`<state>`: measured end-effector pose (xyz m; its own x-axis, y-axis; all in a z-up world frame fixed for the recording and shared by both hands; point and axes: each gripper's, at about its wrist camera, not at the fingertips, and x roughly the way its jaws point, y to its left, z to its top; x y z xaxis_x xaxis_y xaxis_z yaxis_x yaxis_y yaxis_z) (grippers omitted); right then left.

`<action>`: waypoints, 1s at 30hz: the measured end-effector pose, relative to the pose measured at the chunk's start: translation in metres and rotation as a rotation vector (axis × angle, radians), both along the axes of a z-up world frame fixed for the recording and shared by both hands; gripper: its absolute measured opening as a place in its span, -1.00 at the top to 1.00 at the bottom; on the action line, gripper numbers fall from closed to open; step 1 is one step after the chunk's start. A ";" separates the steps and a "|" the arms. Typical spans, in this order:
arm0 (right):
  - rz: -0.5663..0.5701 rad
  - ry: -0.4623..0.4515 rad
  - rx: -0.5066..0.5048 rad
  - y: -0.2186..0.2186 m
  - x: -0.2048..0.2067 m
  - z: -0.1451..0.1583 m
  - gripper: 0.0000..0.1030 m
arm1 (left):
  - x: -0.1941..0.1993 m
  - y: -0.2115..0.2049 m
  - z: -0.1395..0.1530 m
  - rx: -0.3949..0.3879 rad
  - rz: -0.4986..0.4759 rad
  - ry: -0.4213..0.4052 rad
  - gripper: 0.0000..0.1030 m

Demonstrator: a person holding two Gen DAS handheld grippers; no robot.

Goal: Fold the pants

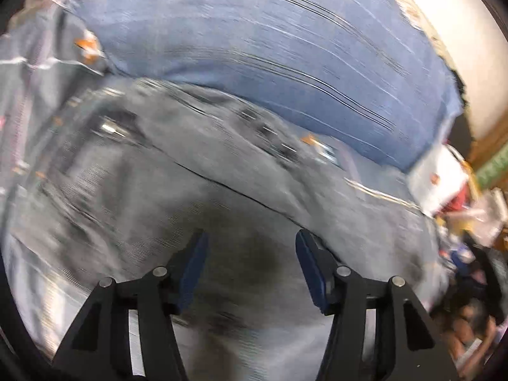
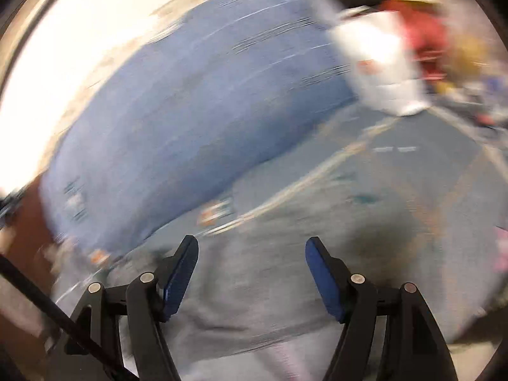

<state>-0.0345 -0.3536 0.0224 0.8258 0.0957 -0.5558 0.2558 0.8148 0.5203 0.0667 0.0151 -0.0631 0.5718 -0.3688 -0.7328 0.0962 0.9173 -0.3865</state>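
Note:
Grey denim pants [image 1: 165, 197] lie spread on a patterned bedsheet; the waistband with its belt loops runs across the middle of the left wrist view. My left gripper [image 1: 250, 241] is open just above the pants, nothing between its blue pads [image 1: 309, 263]. In the right wrist view the grey pants [image 2: 254, 285] fill the lower part, and my right gripper [image 2: 252, 247] is open above them, empty. Both views are motion-blurred.
A blue striped pillow [image 1: 270, 57] lies beyond the pants, also in the right wrist view [image 2: 190, 111]. A white bag [image 2: 377, 60] and red and mixed clutter [image 2: 422, 28] sit at the far right. The grey patterned sheet [image 2: 397, 165] lies beside the pants.

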 end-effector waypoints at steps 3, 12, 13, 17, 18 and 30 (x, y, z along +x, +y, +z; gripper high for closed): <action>0.209 0.033 0.092 0.039 0.041 -0.009 -0.47 | 0.013 0.026 -0.017 0.020 0.112 0.014 -0.10; 0.563 0.232 0.141 0.144 0.196 -0.047 -0.47 | 0.039 0.048 -0.038 -0.069 0.149 0.143 -0.10; 0.566 0.261 0.145 0.149 0.211 -0.052 -0.47 | 0.040 0.051 -0.038 -0.073 0.157 0.144 -0.10; 0.590 0.343 0.129 0.171 0.258 -0.069 -0.46 | 0.040 0.059 -0.038 -0.097 0.186 0.154 -0.10; 0.616 0.368 0.151 0.175 0.269 -0.078 -0.36 | 0.041 0.061 -0.038 -0.108 0.188 0.156 -0.10; 0.771 0.175 0.219 0.227 0.163 -0.053 0.84 | 0.024 0.101 -0.014 -0.190 0.288 0.064 -0.10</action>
<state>0.1289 -0.1261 -0.0306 0.3868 0.7222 -0.5734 -0.2424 0.6796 0.6924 0.0911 0.1161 -0.0769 0.6274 -0.3326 -0.7040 -0.1858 0.8141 -0.5502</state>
